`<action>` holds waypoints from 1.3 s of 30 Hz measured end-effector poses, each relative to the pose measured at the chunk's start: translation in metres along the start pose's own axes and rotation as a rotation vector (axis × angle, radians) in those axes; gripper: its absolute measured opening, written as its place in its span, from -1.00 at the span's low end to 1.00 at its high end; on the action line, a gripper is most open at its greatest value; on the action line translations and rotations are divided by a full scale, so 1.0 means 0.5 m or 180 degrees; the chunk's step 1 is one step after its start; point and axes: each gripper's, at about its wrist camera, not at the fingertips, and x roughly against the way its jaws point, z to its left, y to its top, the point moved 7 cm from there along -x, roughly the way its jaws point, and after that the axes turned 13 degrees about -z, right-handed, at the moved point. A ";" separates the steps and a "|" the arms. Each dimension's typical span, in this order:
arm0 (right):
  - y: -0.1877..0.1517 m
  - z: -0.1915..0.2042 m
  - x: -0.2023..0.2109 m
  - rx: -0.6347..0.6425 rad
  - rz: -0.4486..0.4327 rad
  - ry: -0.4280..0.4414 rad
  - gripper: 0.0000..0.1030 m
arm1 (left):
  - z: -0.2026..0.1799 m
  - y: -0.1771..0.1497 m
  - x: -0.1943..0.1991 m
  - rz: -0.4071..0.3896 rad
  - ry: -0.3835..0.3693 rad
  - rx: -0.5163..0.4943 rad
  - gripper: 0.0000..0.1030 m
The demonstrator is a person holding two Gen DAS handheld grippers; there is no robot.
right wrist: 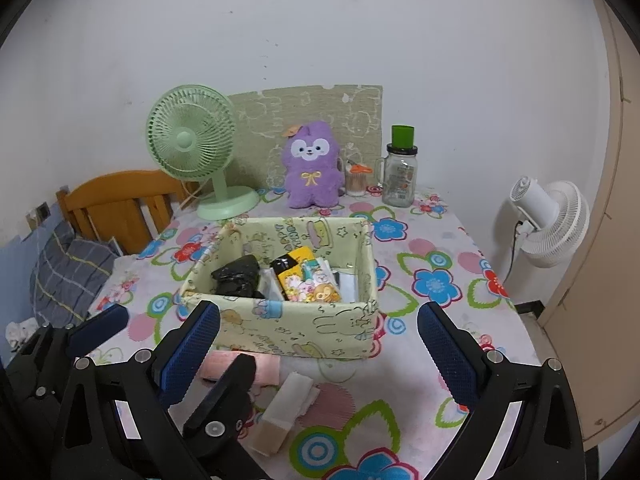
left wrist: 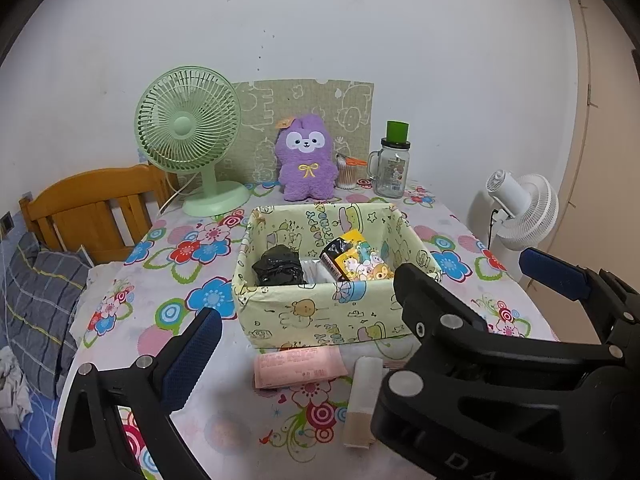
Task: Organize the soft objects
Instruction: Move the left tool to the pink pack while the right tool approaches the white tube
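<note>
Flowered cloth covers the table (left wrist: 192, 264), which stands against a white wall. Over its near edge both grippers hover with fingers spread wide and nothing between them: the left gripper (left wrist: 304, 332) seen in its own view with blue pads, the right gripper (right wrist: 320, 356) likewise in its own. Just below and between them lie a pink packet (left wrist: 298, 368) flat on the cloth and a white roll (left wrist: 362, 400) beside it, both just in front of the fabric box (left wrist: 320, 316). Inside the box sit a black bundle (left wrist: 280, 266) on the left and a yellow cartoon pouch (left wrist: 358, 258) to the right. Farther back, a purple plush (left wrist: 306, 160) sits upright between a green fan (left wrist: 188, 132) and a glass jar (left wrist: 392, 168).
</note>
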 end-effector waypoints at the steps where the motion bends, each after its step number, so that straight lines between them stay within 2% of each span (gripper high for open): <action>1: -0.002 0.001 0.002 -0.0008 0.0007 0.0015 0.95 | 0.001 -0.001 0.002 -0.0004 -0.0008 0.0007 0.99; 15: -0.048 0.023 0.022 0.0066 0.0090 0.0055 0.95 | 0.006 -0.044 0.028 0.0013 -0.0052 0.0033 0.99; 39: -0.149 0.057 -0.015 0.0018 0.0451 0.0036 0.95 | 0.046 -0.130 0.018 0.0197 -0.0035 0.0014 0.99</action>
